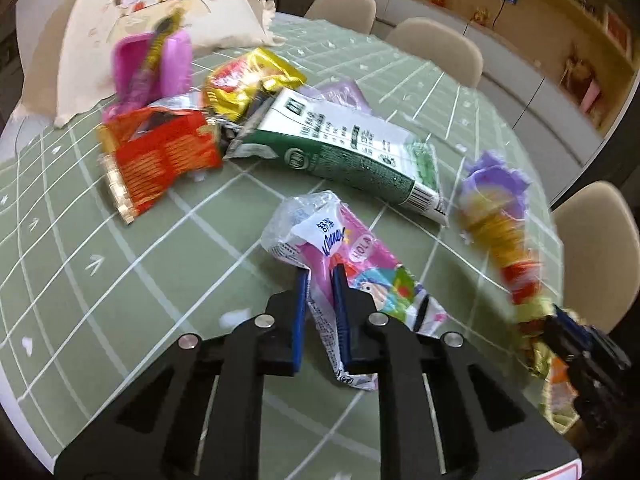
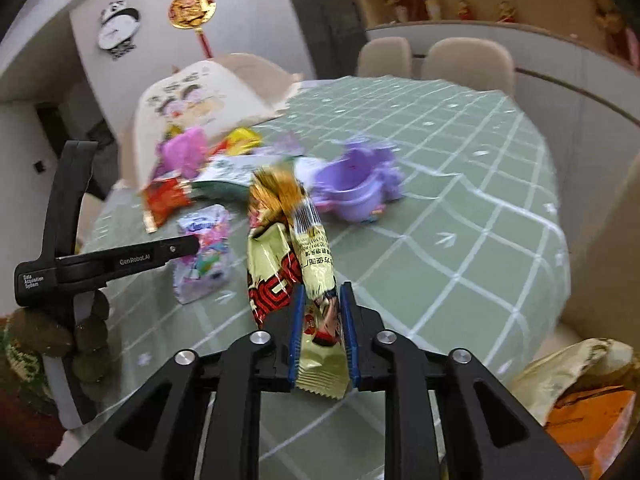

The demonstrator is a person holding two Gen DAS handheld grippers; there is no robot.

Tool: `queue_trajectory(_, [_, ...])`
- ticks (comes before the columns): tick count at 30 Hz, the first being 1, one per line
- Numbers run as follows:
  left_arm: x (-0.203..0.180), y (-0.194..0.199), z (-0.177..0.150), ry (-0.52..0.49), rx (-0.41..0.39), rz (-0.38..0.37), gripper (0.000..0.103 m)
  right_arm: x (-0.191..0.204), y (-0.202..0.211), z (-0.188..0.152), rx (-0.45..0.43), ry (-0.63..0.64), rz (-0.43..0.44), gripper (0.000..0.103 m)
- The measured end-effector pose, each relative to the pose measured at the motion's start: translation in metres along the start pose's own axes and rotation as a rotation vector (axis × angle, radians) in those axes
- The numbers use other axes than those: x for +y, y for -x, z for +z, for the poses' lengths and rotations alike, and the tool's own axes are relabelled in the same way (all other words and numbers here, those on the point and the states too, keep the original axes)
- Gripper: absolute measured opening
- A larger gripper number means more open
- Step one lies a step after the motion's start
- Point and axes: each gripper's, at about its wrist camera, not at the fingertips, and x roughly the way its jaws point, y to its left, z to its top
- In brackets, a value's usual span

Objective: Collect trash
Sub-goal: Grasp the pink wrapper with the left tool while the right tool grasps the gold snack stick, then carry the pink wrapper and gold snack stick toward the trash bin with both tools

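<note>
A round table (image 1: 120,272) under a green checked cloth is seen strewn with trash: a red wrapper (image 1: 160,160), a yellow packet (image 1: 248,80) and a green-and-white carton (image 1: 340,148), with a printed cloth bag (image 1: 152,12) propped at the far edge. The left gripper (image 1: 320,280) is clenched on a pink tissue pack (image 1: 340,256) low over the cloth, while the right gripper (image 2: 322,300) is clamped on a beige snack wrapper (image 2: 316,272) lifted clear of the table. Because both items are thin, slick film pinched only near one end, they could be lost by slipping or by snagging on the neighbouring litter.
</note>
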Motion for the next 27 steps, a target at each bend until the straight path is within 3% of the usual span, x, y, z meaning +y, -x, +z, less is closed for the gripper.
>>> queue_trajectory(2, [0.007,0.015,-0.007,-0.018,-0.035,-0.014,0.012,0.008,0.003,-0.002,-0.020,0.040,0.018,0.034])
queue_trajectory(8, [0.026,0.041,-0.025,-0.144,-0.043,-0.110,0.014,0.013,0.003,-0.012,-0.005,0.077,0.059,0.035])
queue_trajectory(9, [0.027,0.044,-0.028,-0.155,-0.037,-0.128,0.021,0.013,0.001,-0.013,0.005,0.066,0.058,0.035])
queue_trajectory(10, [0.029,0.046,-0.029,-0.158,-0.038,-0.144,0.037,0.013,0.000,-0.012,0.009,0.053,0.058,0.037])
queue_trajectory(12, [0.032,0.052,-0.030,-0.137,-0.059,-0.133,0.053,0.011,-0.001,-0.011,0.008,0.027,0.070,0.039])
queue_trajectory(13, [0.034,0.053,-0.030,-0.105,-0.075,-0.117,0.055,0.011,-0.001,-0.010,0.007,0.019,0.076,0.042])
queue_trajectory(14, [0.034,0.052,-0.031,-0.073,-0.074,-0.101,0.056,0.012,-0.001,-0.009,0.010,0.018,0.080,0.053])
queue_trajectory(18, [0.022,0.036,-0.036,-0.010,-0.009,-0.110,0.058,0.017,0.002,-0.008,0.011,0.052,0.021,0.056])
queue_trajectory(21, [0.004,0.022,-0.041,-0.037,0.008,-0.056,0.058,0.019,0.004,-0.007,0.005,0.089,-0.109,0.056])
queue_trajectory(24, [-0.012,0.017,-0.044,-0.090,-0.023,0.027,0.058,0.012,0.004,-0.008,0.015,0.061,-0.098,0.056])
queue_trajectory(26, [-0.014,0.014,-0.043,-0.108,-0.027,0.026,0.043,0.010,0.003,-0.010,0.026,0.042,-0.081,0.056])
queue_trajectory(27, [-0.012,0.014,-0.043,-0.110,-0.030,0.030,0.022,0.011,0.004,-0.010,0.026,0.041,-0.083,0.056])
